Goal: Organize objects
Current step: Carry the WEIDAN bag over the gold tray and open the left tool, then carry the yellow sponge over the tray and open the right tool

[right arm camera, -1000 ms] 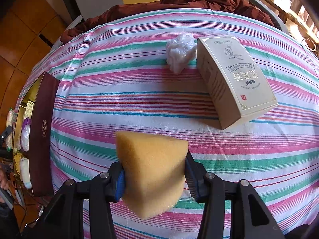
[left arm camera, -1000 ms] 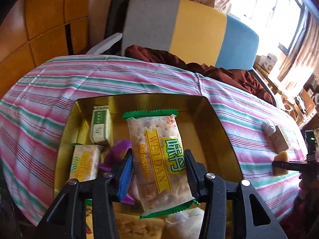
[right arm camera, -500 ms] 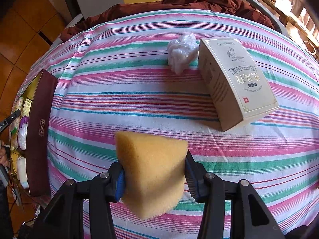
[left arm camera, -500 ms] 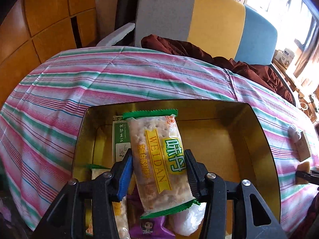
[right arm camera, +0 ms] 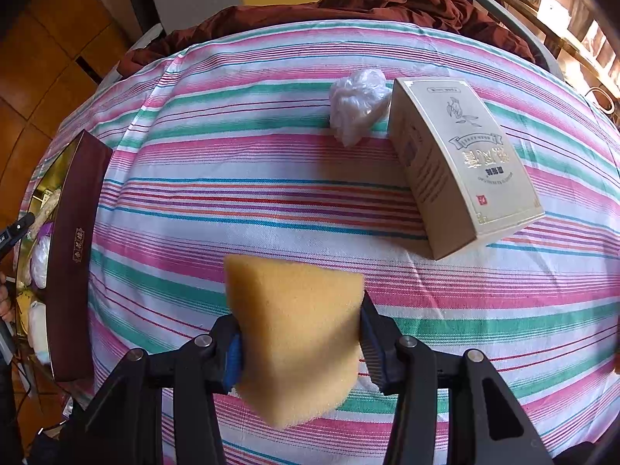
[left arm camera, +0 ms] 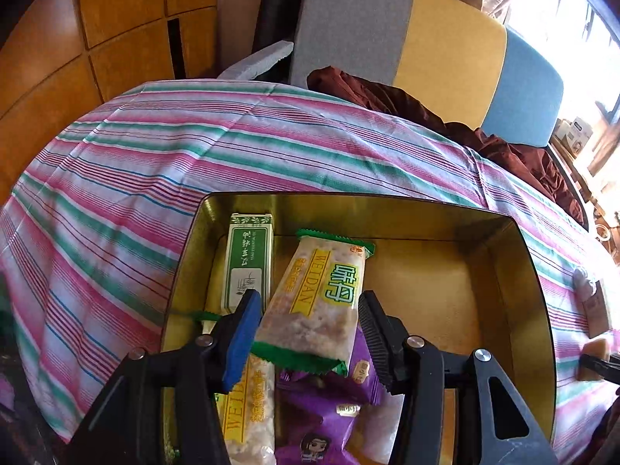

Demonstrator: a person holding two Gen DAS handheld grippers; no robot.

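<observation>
While the left gripper (left arm camera: 308,312) hangs over the gold-lined tin (left arm camera: 542,310) on the striped tablecloth (left arm camera: 162,162), its jaws are opening around the green-edged cracker packet (left arm camera: 321,298), which lies tilted between them, clear of the right pad, resting on a purple snack bag (left arm camera: 329,399) beside a green-and-white box (left arm camera: 248,261). Seen from the right wrist, the right gripper (right arm camera: 300,339) is clamped on a yellow sponge (right arm camera: 296,329) held above the cloth, with a beige carton (right arm camera: 461,162) and a crumpled white plastic wad (right arm camera: 358,106) lying beyond it, touching each other.
</observation>
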